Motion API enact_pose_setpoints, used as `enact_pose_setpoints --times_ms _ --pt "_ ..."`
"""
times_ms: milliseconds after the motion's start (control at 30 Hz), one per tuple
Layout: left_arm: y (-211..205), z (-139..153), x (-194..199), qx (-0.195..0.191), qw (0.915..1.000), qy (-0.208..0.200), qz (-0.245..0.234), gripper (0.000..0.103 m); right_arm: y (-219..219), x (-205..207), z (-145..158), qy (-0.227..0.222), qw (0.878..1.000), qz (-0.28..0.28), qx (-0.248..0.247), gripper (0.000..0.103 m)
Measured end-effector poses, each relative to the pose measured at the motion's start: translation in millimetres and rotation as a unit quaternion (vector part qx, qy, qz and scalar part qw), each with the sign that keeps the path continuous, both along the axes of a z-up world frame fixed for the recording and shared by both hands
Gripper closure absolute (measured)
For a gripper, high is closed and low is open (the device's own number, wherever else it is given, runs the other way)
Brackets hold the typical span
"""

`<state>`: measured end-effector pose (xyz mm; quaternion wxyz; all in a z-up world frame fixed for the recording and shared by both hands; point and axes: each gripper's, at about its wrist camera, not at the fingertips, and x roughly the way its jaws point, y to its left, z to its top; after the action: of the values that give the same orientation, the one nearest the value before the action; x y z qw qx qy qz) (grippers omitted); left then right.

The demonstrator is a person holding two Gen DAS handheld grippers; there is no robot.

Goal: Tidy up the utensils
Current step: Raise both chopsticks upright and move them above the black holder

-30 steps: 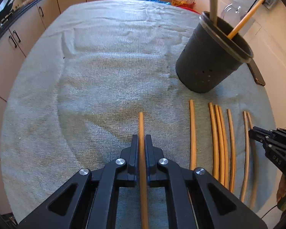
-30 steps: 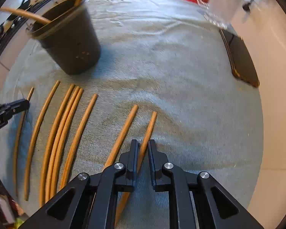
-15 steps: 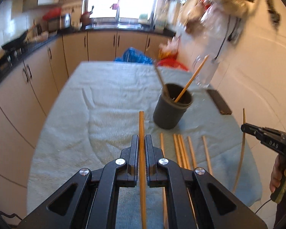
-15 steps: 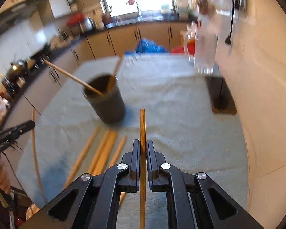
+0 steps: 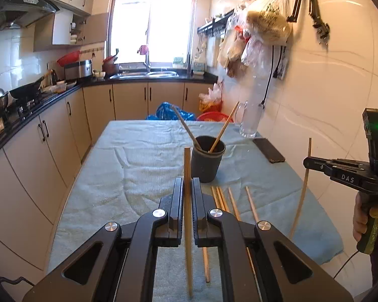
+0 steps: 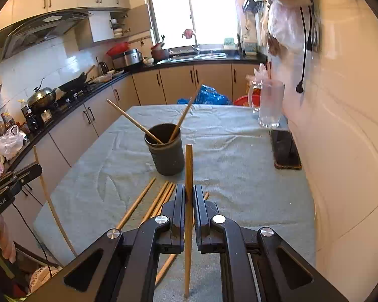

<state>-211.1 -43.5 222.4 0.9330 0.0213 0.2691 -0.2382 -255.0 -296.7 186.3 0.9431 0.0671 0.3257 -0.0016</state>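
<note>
My left gripper (image 5: pixel 187 183) is shut on a wooden chopstick (image 5: pixel 187 166) and holds it well above the table, upright. My right gripper (image 6: pixel 189 191) is shut on another chopstick (image 6: pixel 189 166), also lifted; it shows in the left wrist view (image 5: pixel 305 173) too. A dark grey holder cup (image 5: pixel 207 161) stands mid-table with two chopsticks leaning in it; it also shows in the right wrist view (image 6: pixel 166 152). Several loose chopsticks (image 5: pixel 223 197) lie on the towel in front of the cup, and show in the right wrist view (image 6: pixel 153 201).
A light green towel (image 5: pixel 128 166) covers the table. A black phone (image 5: pixel 269 149) and a glass mug (image 5: pixel 249 119) sit at the far right by the tiled wall. Kitchen cabinets (image 5: pixel 37 151) run along the left.
Both grippers rose from the towel, each lifting its chopstick. The cameras now look level across the kitchen instead of down at the table.
</note>
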Motion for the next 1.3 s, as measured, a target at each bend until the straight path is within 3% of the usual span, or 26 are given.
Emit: enact_pose_setpoints --times_ms 200,467,833,1033,1300 --pt "1 19 -2 -0.025 0.9995 -0.019 0.001 0.098 3 -6 15 -0.025 1.000 0.005 0.007 0.096" --pt "-19 52 30 -0.050 0.9981 -0.032 -0.014 0.098 -2 16 43 -0.059 0.998 0.005 0.011 0.096" --pt "-75 102 108 -0.067 0.9953 -0.069 0.000 0.098 -8 92 100 -0.156 0.985 -0.014 0.065 0.096" --pt "-105 95 150 -0.055 0.9959 -0.071 0.013 0.098 -4 130 93 -0.174 0.982 -0.033 0.062 0.096" --pt "-132 45 192 -0.028 0.9995 -0.010 0.010 0.098 -15 172 39 -0.107 0.989 -0.045 0.088 0.096"
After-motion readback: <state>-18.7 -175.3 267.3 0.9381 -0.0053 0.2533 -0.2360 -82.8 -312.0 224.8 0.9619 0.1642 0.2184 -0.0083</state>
